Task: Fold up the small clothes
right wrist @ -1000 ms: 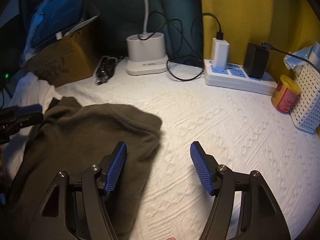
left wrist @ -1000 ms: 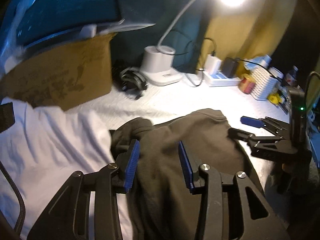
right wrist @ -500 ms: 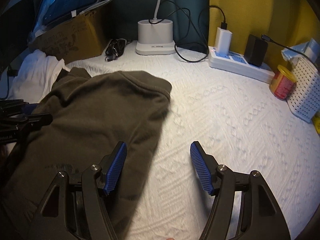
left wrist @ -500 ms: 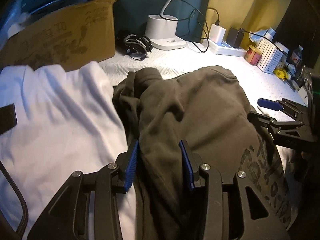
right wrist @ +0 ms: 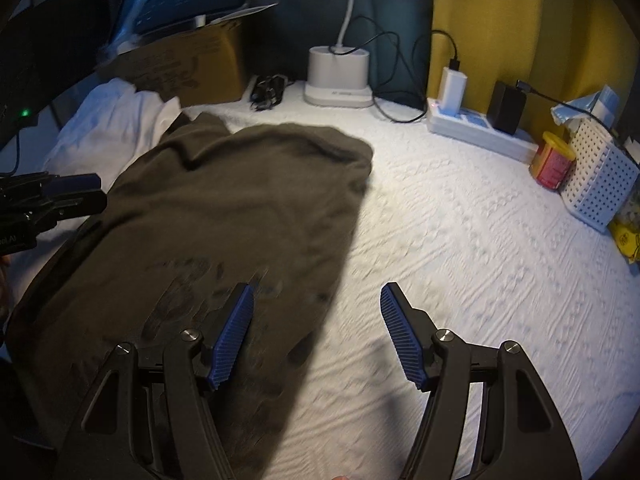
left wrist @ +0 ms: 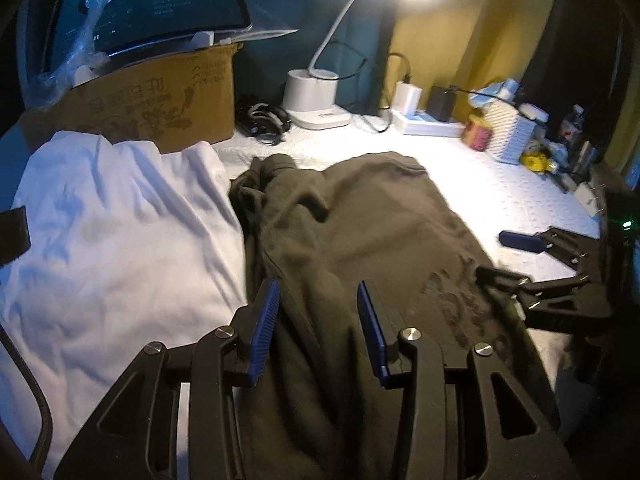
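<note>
A dark olive garment (left wrist: pixel 360 240) with a dark print lies spread on the white textured bedspread; it also shows in the right wrist view (right wrist: pixel 224 216). My left gripper (left wrist: pixel 316 328) is open, its blue pads astride a fold at the garment's left edge, not pinching it. My right gripper (right wrist: pixel 316 328) is open and empty at the garment's right edge, left pad over cloth, right pad over the bedspread. The right gripper shows at the right of the left wrist view (left wrist: pixel 532 256), and the left gripper at the left of the right wrist view (right wrist: pixel 60 192).
A white garment (left wrist: pixel 112 232) lies left of the olive one. A cardboard box (left wrist: pixel 152 112) with a tablet stands behind. At the back are a lamp base (right wrist: pixel 338 76), a power strip (right wrist: pixel 480 128), a red tin (right wrist: pixel 554 162) and a white basket (right wrist: pixel 600 184).
Both grippers have drawn back toward me along the garment. The garment now lies flatter and more spread, with its print showing. The left jaws have opened wider.
</note>
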A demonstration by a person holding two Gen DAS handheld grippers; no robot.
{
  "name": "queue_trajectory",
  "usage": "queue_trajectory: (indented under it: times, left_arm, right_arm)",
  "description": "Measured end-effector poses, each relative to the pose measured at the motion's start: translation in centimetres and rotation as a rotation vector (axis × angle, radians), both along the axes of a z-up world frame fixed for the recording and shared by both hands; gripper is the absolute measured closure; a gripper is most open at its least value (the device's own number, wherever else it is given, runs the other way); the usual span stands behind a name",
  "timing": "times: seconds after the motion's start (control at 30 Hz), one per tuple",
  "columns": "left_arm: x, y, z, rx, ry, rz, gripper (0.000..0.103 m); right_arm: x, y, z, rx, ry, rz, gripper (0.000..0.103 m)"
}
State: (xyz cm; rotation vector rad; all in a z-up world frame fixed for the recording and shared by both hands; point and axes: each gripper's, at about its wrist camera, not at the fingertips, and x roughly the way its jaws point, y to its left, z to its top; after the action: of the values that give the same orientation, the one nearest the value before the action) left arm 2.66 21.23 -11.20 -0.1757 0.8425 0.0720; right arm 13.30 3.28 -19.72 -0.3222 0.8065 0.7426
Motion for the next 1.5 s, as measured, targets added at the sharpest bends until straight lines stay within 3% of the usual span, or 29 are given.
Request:
queue_trajectory:
  times: [0.3,0.37,0.43,0.6,0.77,0.9,1.13,1.37,1.5]
  left_arm:
    - [-1.8,-1.5,-2.8,0.012,0.092,0.004,0.062]
    - [-2.3,-1.4,-3.0,0.018,0.094,0.021,0.053]
    - [-2.7,-1.3,-2.9,0.022,0.095,0.033,0.050]
    - [-3.4,-2.7,-2.0,0.106,0.085,0.040,0.050]
    - [-3.8,-4.6,-1.0,0.122,0.041,0.015,0.030]
    - [-3.9,-6.7,-0.3,0.179,0.014,0.004,0.030]
    - [-3.6,-10.0,1.0,0.114,-0.035,-0.063,0.030]
    - [-3.6,-13.8,2.3,0.144,-0.116,-0.079,0.029]
    - [-3.7,-15.6,2.8,0.137,-0.144,-0.104,0.006]
  right_arm:
    - [-2.0,-2.0,-0.8,-0.008,0.004,-0.025,0.034]
    - [-2.4,-2.4,-0.6,-0.005,-0.001,-0.031,0.034]
    - [-2.8,-3.0,-0.4,-0.001,-0.005,-0.037,0.034]
    - [-3.7,-4.7,0.1,0.019,-0.007,-0.063,0.034]
    - [-4.5,-6.6,0.8,0.034,-0.020,-0.085,0.034]
    - [-5.1,-8.1,1.2,0.042,-0.028,-0.100,0.034]
    - [-6.3,-10.7,2.2,0.066,-0.057,-0.137,0.034]
    - [-7.4,-13.5,3.0,0.085,-0.091,-0.188,0.034]
    - [-8.0,-15.2,3.4,0.091,-0.108,-0.224,0.034]
